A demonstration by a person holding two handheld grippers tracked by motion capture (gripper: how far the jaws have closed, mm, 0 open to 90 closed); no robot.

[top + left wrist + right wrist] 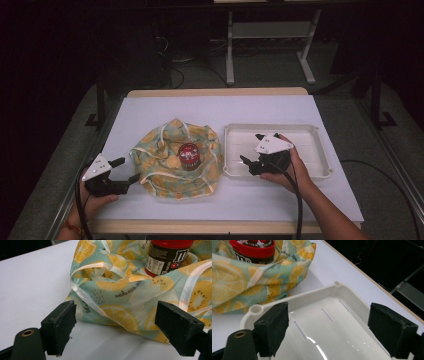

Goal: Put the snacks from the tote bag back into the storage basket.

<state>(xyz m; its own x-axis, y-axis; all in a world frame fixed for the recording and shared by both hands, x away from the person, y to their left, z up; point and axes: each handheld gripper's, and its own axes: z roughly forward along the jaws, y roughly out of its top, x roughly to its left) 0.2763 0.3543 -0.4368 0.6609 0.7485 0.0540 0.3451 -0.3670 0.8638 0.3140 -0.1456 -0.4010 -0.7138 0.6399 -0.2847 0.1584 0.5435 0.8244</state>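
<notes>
My notes from the feeds. Hard to make out first: the jar sits sunk in the middle of the crumpled lemon-print cloth; folds hide its base, and in the left gripper view its red lid is cut off by the top edge, only the dark label legible in part. Whether the cloth is a bag or a loose wrap, I cannot tell; white ribbon edging runs through the folds.

My left claw rests low at the tabletop's near left, jaws spread wide with nothing between them, pointing at the cloth's left edge, just short of it. My right claw hovers over the left part of the white tray, jaws likewise spread and holding nothing; my hand covers part of the tray's near rim. The tray lies just right of the cloth, apart from it.

Beyond the tabletop: dim floor, white desk legs, cables. A black cable trails from my right claw across my forearm.
</notes>
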